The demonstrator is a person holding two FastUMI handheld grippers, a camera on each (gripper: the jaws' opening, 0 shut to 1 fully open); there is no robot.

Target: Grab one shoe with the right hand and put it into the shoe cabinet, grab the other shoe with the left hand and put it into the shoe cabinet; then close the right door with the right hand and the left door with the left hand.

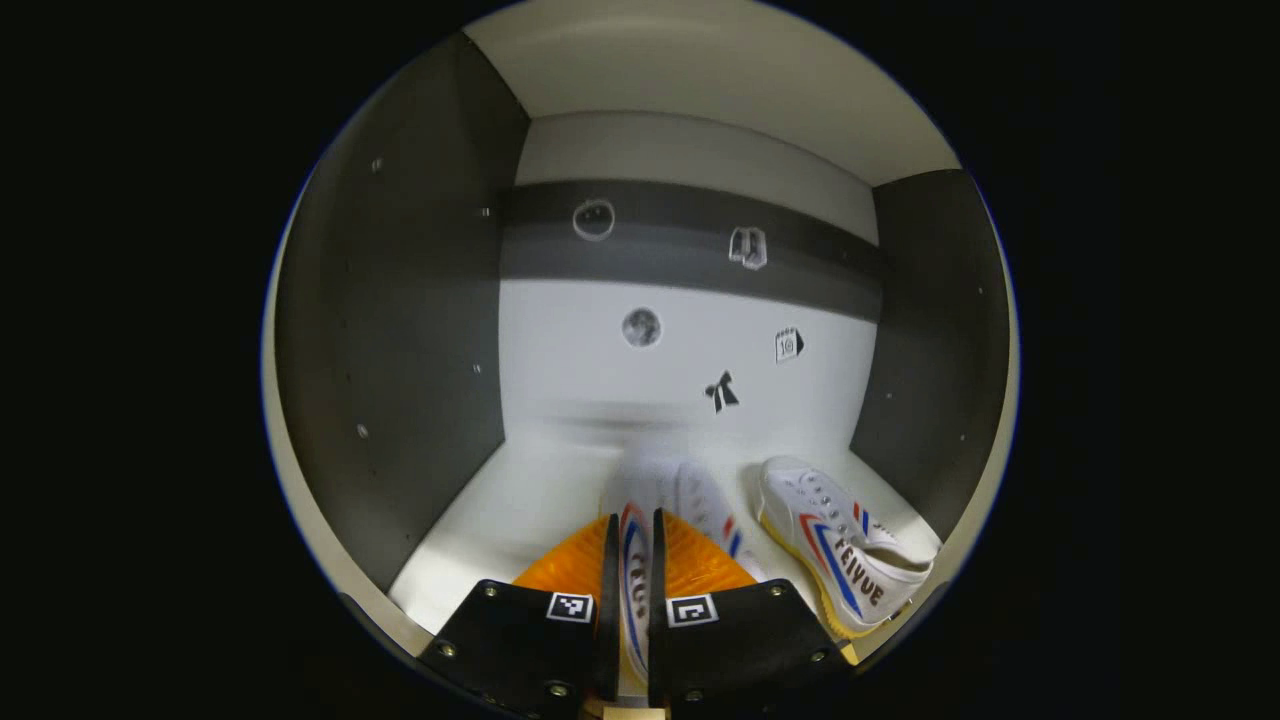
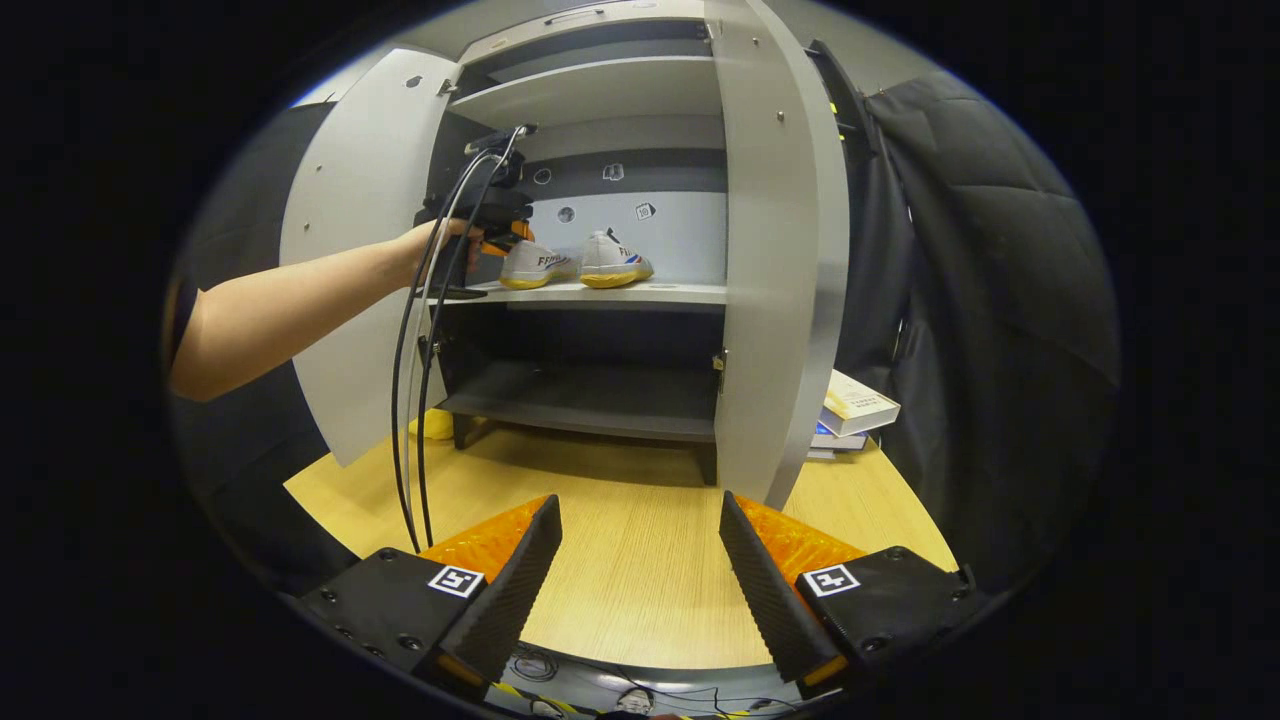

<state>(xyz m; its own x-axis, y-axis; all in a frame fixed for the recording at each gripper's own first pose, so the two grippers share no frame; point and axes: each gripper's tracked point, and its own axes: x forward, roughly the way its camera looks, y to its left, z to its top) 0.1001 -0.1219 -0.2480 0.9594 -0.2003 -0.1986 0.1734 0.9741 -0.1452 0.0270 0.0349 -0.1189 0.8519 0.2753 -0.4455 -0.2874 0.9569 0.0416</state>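
Looking along the left gripper (image 1: 631,560) into the shoe cabinet (image 1: 400,330), its jaws are pinched close on a white shoe (image 1: 634,590) (blurred, so the exact contact is hard to judge) resting on the pale shelf (image 1: 520,510). A second white shoe (image 1: 845,555) lies just beside it on the right.

From the right gripper view, the right gripper (image 2: 637,570) hovers over the wooden surface (image 2: 620,560), jaws wide apart and holding nothing. Both cabinet doors stand open, left door (image 2: 345,270) and right door (image 2: 775,260). Both shoes sit on the middle shelf.

The side of the shoe (image 1: 850,560) standing on the cabinet shelf (image 1: 520,500) reads "FEIYUE".
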